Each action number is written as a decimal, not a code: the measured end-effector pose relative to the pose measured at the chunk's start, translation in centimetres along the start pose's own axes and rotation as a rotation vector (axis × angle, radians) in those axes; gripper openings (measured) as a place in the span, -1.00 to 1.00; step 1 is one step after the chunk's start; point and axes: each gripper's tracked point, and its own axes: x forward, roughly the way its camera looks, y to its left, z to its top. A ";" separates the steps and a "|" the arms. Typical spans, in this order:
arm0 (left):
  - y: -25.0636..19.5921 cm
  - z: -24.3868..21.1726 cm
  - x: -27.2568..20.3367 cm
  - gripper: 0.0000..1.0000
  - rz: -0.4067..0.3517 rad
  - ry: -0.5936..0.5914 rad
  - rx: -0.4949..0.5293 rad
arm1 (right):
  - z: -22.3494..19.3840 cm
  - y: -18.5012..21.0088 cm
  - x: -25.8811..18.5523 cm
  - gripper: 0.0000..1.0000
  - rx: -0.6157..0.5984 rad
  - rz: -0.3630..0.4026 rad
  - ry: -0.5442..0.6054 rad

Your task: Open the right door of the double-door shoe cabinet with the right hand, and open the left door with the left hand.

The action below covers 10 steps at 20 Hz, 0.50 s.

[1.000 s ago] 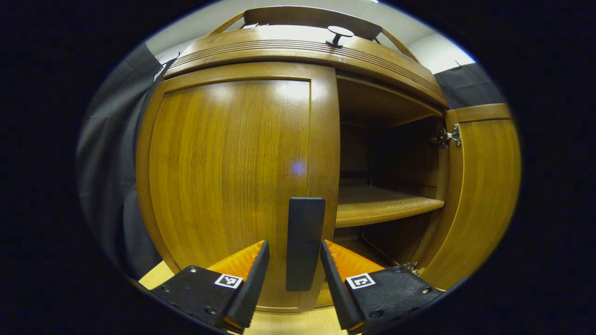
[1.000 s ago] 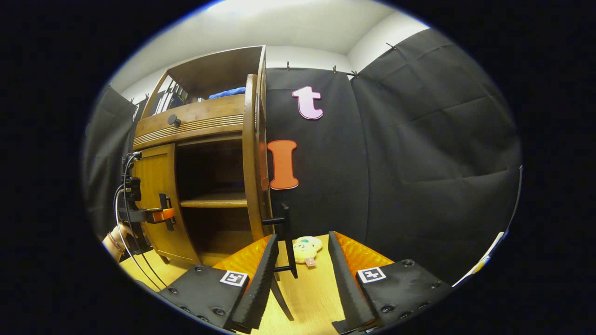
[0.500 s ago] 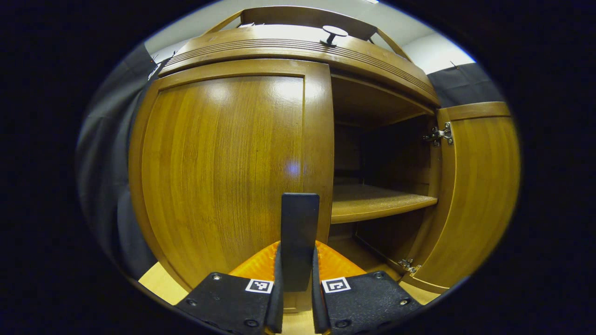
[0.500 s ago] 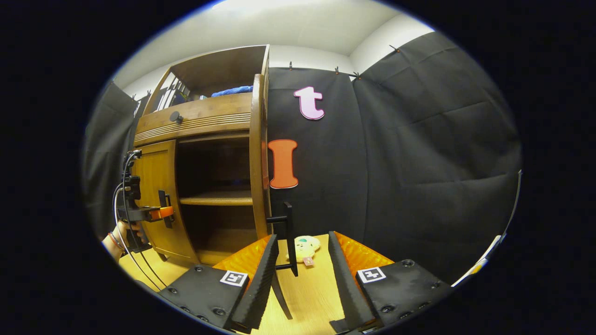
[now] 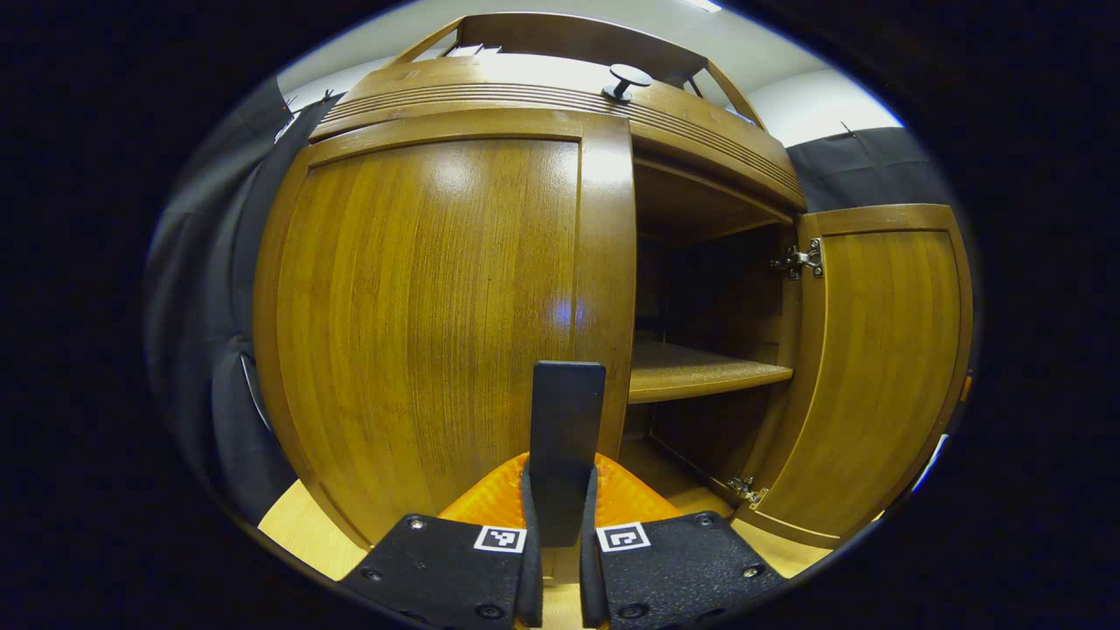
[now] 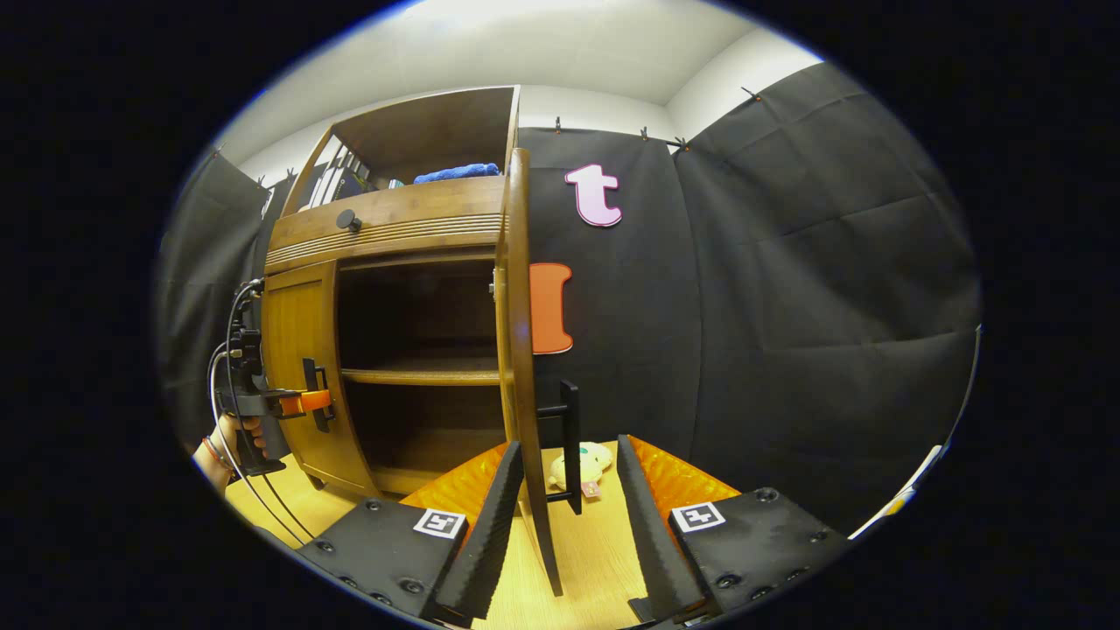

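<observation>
The wooden shoe cabinet (image 5: pixel 560 96) stands close in the left gripper view. Its left door (image 5: pixel 420 324) lies about flush with the front. My left gripper (image 5: pixel 558 490) is shut on that door's black handle (image 5: pixel 567 420). The right door (image 5: pixel 875 367) is swung wide, showing a bare inner shelf (image 5: pixel 700 372). In the right gripper view the right door (image 6: pixel 521 350) shows edge-on, with its black handle (image 6: pixel 570 437) standing free between the spread fingers of my open right gripper (image 6: pixel 569 455). The left gripper (image 6: pixel 302 402) and the hand (image 6: pixel 232 433) holding it show at the left door (image 6: pixel 297 367).
A small plush toy (image 6: pixel 584 464) lies on the wooden floor (image 6: pixel 595 560) behind the open right door. A round black knob (image 5: pixel 626 79) sticks out of the drawer above the doors. A blue cloth (image 6: pixel 451 172) and books sit on the cabinet's top shelf.
My left gripper went from open around the left door's handle to shut on it. The right door swung farther open, and its handle stays loose between my right gripper's open fingers.
</observation>
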 end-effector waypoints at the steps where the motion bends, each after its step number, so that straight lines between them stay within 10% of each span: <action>1: 0.0 0.0 -0.7 -0.65 -0.006 -0.005 -0.002 | 0.1 0.3 -0.2 0.43 0.000 0.003 -0.002; 10: 0.8 0.0 -5.9 -0.65 -0.062 0.003 -0.002 | 1.1 3.3 -2.2 0.44 0.004 0.037 -0.013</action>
